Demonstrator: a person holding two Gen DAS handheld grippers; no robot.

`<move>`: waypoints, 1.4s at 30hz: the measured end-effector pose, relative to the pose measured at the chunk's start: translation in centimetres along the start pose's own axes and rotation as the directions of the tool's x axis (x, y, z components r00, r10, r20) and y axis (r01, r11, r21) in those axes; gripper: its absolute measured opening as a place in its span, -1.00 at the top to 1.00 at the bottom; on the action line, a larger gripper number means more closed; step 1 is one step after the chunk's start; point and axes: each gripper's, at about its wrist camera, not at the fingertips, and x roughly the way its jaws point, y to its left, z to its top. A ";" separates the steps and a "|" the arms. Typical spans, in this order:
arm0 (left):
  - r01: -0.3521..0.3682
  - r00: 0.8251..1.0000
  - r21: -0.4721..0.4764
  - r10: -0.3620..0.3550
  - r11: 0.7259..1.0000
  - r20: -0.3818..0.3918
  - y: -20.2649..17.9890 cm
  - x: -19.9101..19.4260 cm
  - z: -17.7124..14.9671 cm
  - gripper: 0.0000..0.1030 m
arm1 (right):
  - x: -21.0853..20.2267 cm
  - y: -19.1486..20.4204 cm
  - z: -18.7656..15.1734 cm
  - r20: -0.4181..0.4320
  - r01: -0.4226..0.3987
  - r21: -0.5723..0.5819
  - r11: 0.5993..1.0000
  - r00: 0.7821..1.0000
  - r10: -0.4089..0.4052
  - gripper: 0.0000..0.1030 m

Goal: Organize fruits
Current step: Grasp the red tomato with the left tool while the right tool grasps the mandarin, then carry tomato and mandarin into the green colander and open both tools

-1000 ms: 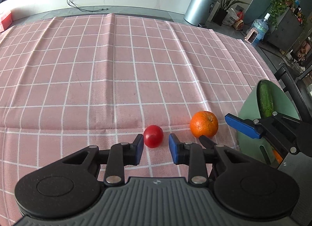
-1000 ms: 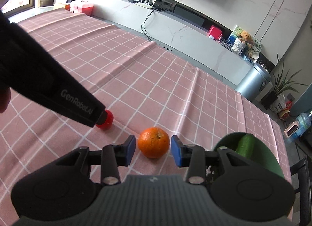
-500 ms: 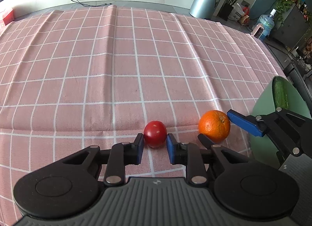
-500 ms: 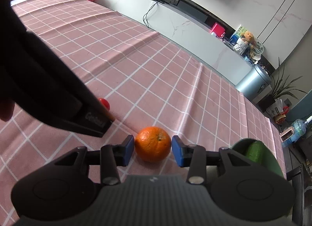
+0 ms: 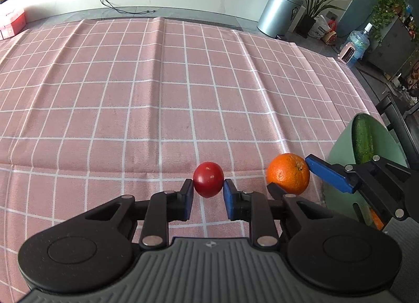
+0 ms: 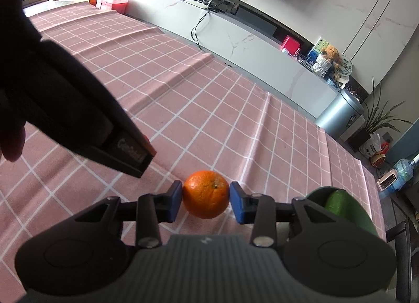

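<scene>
A small red tomato (image 5: 208, 182) sits between the blue pads of my left gripper (image 5: 208, 193), which is shut on it just above the pink checked cloth. An orange (image 6: 205, 194) sits between the pads of my right gripper (image 6: 205, 202), which is shut on it. The orange also shows in the left wrist view (image 5: 288, 173), with the right gripper's finger (image 5: 328, 177) against it. A green bowl (image 5: 340, 151) at the right holds a cucumber (image 5: 362, 139). The tomato is hidden in the right wrist view.
The pink checked tablecloth (image 5: 157, 93) covers the table. The left gripper's black body (image 6: 78, 119) crosses the left of the right wrist view. A dark chair (image 5: 398, 119) stands past the bowl at the table's right edge. A metal bin (image 5: 280, 15) stands beyond the far edge.
Both grippers moved forward and closed: the left one onto the tomato, the right one onto the orange. The left gripper's body now hides the tomato in the right wrist view.
</scene>
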 end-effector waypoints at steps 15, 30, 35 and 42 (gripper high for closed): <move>0.050 0.994 0.066 -0.056 0.997 0.089 -5.7 -7.3 -0.6 0.48 | -9.9 -2.9 -0.8 0.147 -0.021 0.112 0.993 0.989 0.005 0.31; 0.141 0.988 0.191 -0.151 0.971 0.039 -14.1 -6.4 -0.8 0.48 | -13.3 -11.5 -6.7 0.100 0.017 0.327 0.945 0.994 -0.053 0.31; 0.130 0.991 0.235 -0.134 0.963 -0.001 -15.9 -4.4 -1.0 0.48 | -12.2 -13.5 -8.6 0.036 0.033 0.355 0.934 0.998 -0.049 0.31; 0.102 0.995 0.264 -0.094 0.959 -0.044 -16.8 -1.9 -1.3 0.48 | -9.9 -14.7 -10.4 -0.058 0.049 0.379 0.924 0.998 -0.029 0.30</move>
